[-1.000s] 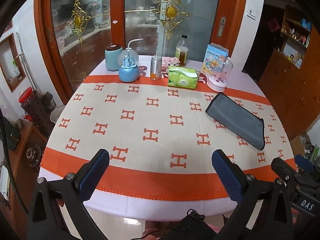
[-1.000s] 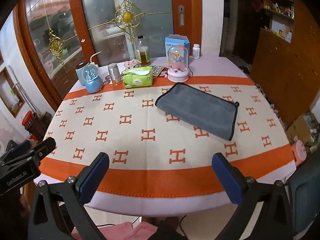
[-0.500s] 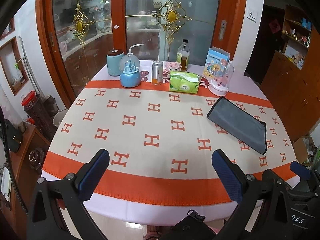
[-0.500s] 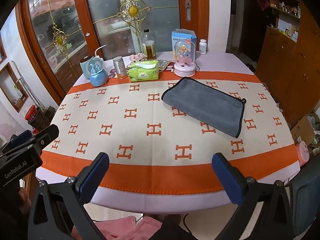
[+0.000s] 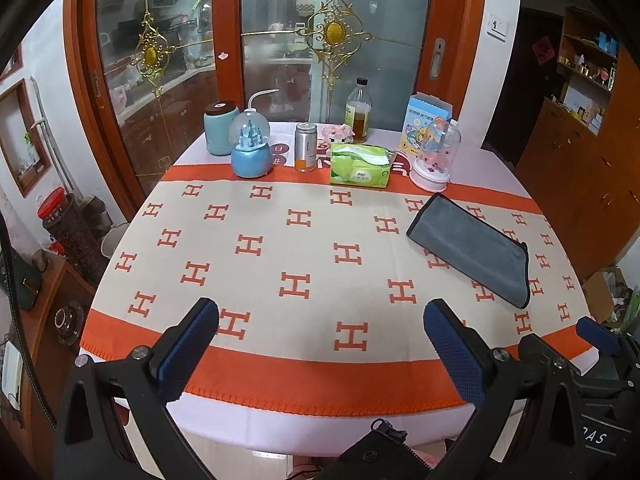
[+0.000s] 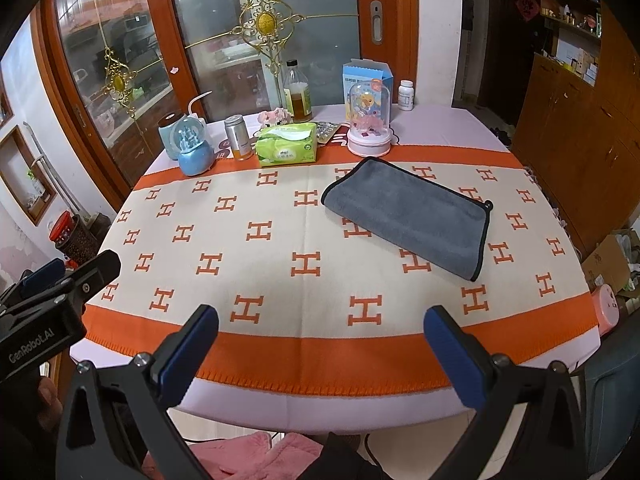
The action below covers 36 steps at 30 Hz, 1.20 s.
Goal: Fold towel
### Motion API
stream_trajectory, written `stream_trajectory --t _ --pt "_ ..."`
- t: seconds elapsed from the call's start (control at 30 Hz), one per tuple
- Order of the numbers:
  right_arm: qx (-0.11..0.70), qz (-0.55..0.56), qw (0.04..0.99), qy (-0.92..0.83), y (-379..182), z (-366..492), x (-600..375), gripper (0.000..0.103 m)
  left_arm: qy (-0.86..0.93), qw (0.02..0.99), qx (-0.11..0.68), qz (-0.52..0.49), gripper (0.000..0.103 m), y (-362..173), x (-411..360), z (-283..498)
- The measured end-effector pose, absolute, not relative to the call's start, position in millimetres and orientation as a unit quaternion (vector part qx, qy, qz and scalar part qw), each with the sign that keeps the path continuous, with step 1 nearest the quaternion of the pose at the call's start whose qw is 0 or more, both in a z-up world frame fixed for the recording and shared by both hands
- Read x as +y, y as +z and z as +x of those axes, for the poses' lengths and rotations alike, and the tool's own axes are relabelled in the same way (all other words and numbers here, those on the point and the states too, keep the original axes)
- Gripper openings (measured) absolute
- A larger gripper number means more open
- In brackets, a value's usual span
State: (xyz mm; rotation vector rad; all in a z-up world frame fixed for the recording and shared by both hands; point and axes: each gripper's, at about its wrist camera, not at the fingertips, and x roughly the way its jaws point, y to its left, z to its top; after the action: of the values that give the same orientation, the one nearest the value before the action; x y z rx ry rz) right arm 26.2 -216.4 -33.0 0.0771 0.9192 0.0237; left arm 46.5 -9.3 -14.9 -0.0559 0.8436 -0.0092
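Note:
A grey towel (image 6: 412, 216) with black edging lies folded flat on the right half of the table, angled from back left to front right; it also shows in the left wrist view (image 5: 472, 250). My left gripper (image 5: 320, 328) is open and empty above the table's front edge, well left of the towel. My right gripper (image 6: 320, 332) is open and empty above the front edge, short of the towel. The right gripper's body shows at the left view's lower right (image 5: 600, 338); the left gripper's body shows at the right view's lower left (image 6: 60, 296).
The table wears an orange-and-cream H-patterned cloth (image 6: 256, 236). Along its back stand a blue snow globe (image 6: 194, 152), a metal can (image 6: 238, 138), a green tissue pack (image 6: 286, 148), a bottle (image 6: 298, 96), a domed ornament (image 6: 368, 124) and a blue box (image 6: 366, 74). Glass doors (image 6: 264, 40) stand behind.
Both grippers have pulled back and risen from the table, so the table and towel look smaller and farther. Both stay open. The towel has not moved.

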Motion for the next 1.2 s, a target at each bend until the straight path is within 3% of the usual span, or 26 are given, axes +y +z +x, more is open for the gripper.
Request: stream_trajectory --t 1.2 --pt "0.443 0.035 0.896 0.014 -37 38 -218 0.103 -0.012 0.914 0.405 -0.022 0.102 -15 -20 54"
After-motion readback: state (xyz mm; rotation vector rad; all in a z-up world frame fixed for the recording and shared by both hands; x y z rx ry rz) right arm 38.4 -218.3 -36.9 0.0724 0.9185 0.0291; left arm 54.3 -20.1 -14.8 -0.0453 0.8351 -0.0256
